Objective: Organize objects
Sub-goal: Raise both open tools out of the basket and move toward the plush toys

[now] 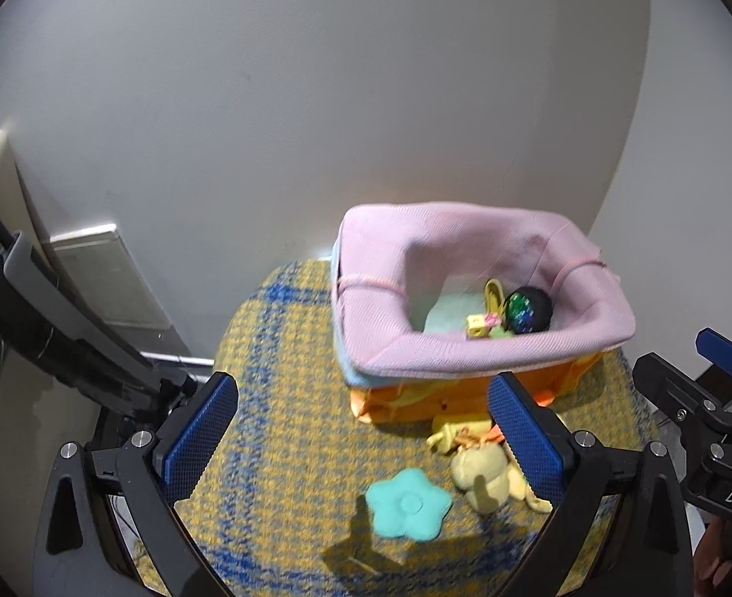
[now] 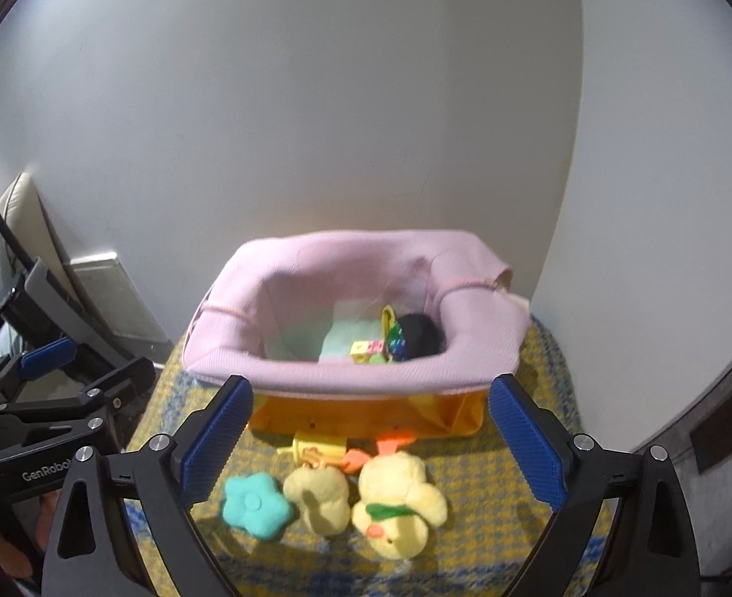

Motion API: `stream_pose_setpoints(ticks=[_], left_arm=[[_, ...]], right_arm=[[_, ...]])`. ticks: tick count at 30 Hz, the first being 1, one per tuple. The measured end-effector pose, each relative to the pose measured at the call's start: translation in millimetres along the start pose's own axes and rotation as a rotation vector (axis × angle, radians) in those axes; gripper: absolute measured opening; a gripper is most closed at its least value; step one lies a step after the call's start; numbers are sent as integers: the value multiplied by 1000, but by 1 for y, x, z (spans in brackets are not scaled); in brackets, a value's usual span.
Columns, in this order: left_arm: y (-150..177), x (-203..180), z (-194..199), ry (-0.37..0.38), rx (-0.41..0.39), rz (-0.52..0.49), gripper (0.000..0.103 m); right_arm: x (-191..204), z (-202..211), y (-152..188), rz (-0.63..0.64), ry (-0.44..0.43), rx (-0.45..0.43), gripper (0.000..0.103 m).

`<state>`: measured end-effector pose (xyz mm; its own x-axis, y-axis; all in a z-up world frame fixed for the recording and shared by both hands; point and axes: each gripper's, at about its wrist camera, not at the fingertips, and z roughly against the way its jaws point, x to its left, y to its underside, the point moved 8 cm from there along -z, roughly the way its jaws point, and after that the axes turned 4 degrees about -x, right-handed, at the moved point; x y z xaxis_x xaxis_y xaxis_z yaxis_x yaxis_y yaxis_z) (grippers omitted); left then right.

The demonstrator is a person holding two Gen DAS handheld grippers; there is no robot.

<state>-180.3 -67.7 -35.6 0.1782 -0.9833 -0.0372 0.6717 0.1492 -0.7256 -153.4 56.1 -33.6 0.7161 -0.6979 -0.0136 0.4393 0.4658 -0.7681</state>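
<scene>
Biggest thing out there is the wall [image 2: 316, 124], pale and bare, filling everything beyond both sets of jaws. Under it, the yellow-and-blue checked mat [image 1: 276, 398] spreads beneath both grippers.

Next, the fabric bin [image 2: 346, 383], pink lining folded over an orange shell, sitting just past the right gripper's fingertips and ahead and to the right of the left gripper's. Already inside: a dark ball with coloured spots [image 2: 413, 336], a small yellow-and-pink block [image 2: 366, 348] and a yellow piece upright beside the ball. So part of the tidying looks done.

Now the grippers. The left gripper [image 1: 363, 440] stands wide open, nothing between its blue pads. The right gripper [image 2: 371, 445] is just as wide, also empty.

What's left lies on the mat, in front of the bin. Between the right jaws, closest in: the yellow plush duck [image 2: 396, 502] with its green scarf. Beside it, toward the right gripper's left finger, a smaller yellow plush [image 2: 316, 500], then the teal flower cushion [image 2: 255, 505] by that finger's pad. Behind them, against the bin's orange wall, a little yellow plastic toy [image 2: 316, 447].

My read: some toys binned, four or so to go, and neither gripper has one.
</scene>
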Motion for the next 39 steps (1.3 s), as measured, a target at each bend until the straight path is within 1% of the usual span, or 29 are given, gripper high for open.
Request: stream_pose_setpoints(ticks=[6, 11, 28, 34, 39], left_arm=[[23, 12, -7, -16, 25, 13, 103], [38, 16, -14, -22, 34, 3, 103], [104, 38, -60, -39, 131, 39, 103], [119, 42, -71, -49, 153, 42, 103], [125, 46, -80, -55, 167, 44, 103]], right_arm=[[9, -10, 22, 5, -2, 34, 100], [15, -20, 39, 10, -9, 60, 100], [36, -67, 98, 47, -11, 165, 100], [41, -82, 113, 55, -15, 201, 100], [44, -95, 121, 55, -19, 226, 100]])
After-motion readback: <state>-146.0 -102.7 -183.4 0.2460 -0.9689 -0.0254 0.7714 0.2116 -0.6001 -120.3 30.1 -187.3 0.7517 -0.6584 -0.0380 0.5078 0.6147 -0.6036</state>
